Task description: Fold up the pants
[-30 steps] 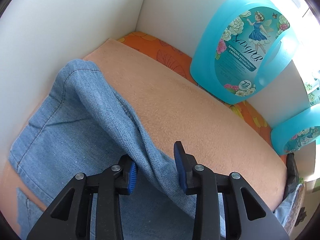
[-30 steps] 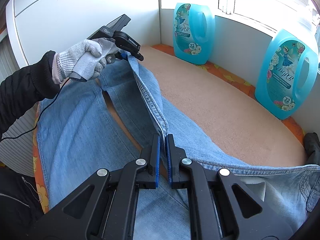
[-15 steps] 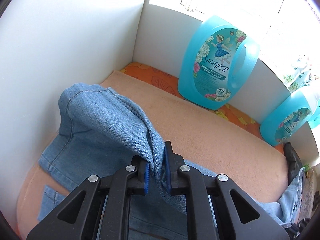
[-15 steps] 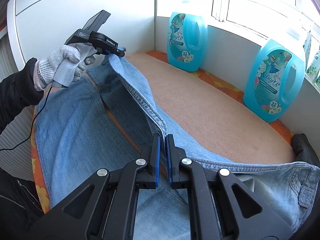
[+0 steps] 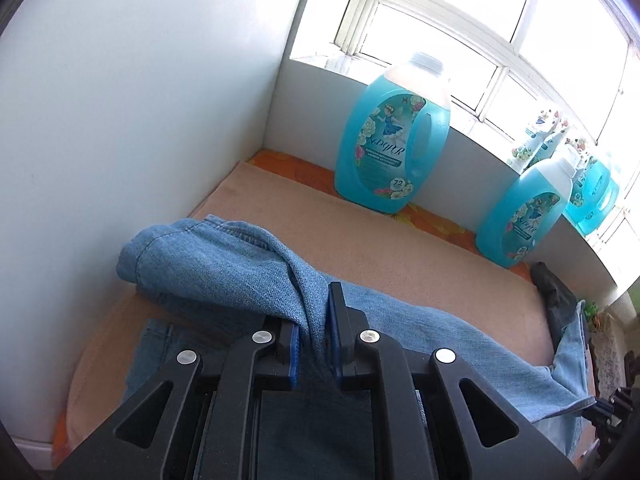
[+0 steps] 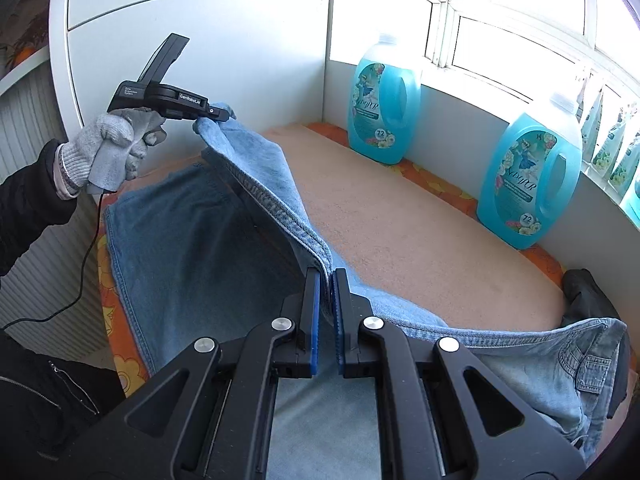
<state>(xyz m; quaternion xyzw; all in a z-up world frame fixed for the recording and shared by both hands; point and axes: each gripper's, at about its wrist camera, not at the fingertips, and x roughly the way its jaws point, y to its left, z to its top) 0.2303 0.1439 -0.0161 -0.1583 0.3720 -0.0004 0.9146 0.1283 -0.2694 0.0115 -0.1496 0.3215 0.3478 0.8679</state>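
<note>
While clamped: jeans | waistband (cut off) | both fingers gripping

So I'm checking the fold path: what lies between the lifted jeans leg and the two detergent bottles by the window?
Only bare peach blanket between the jeans leg and the bottles, seen in the right wrist view.

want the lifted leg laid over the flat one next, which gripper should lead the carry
Left, probably. The left gripper pinches the hem end of the jeans leg, the free end. The right gripper grips the same seam near the waist, better as a pivot.
</note>
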